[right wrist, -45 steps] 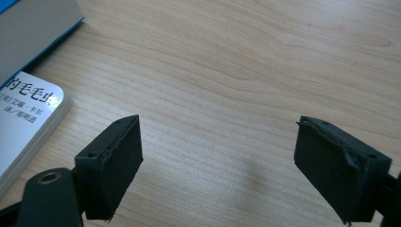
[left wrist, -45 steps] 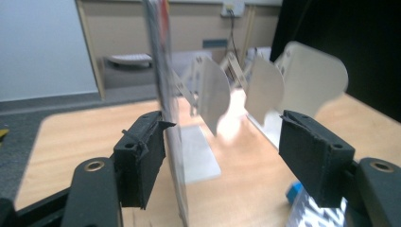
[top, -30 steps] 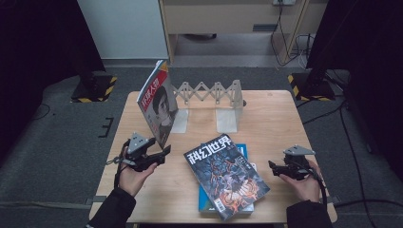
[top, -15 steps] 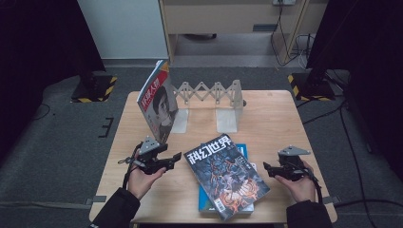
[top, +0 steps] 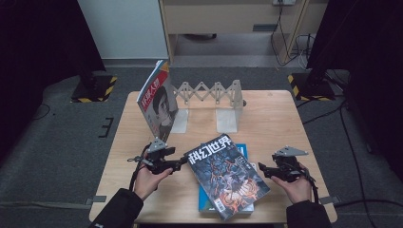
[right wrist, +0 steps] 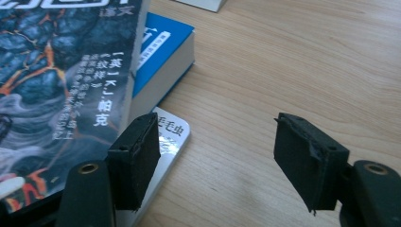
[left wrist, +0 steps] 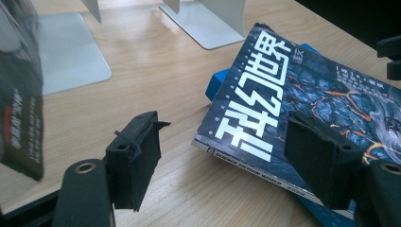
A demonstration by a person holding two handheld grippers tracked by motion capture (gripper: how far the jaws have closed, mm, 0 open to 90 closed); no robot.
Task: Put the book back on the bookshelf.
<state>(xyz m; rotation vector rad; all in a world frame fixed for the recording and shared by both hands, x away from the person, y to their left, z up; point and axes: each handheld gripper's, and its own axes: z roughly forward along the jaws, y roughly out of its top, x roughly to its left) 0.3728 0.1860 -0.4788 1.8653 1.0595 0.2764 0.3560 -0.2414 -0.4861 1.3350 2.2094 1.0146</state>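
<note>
Left gripper neared two stacked books.

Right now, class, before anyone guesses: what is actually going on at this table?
A person holds a pair of tongs in each hand, flanking a dark magazine lying on a blue book. The left tongs are open at the magazine's near-left corner, not gripping. The right tongs, whose jaws have just been closing, stand open beside the stack's right edge with bare table between them. Another magazine leans against the metal book rack.
</note>
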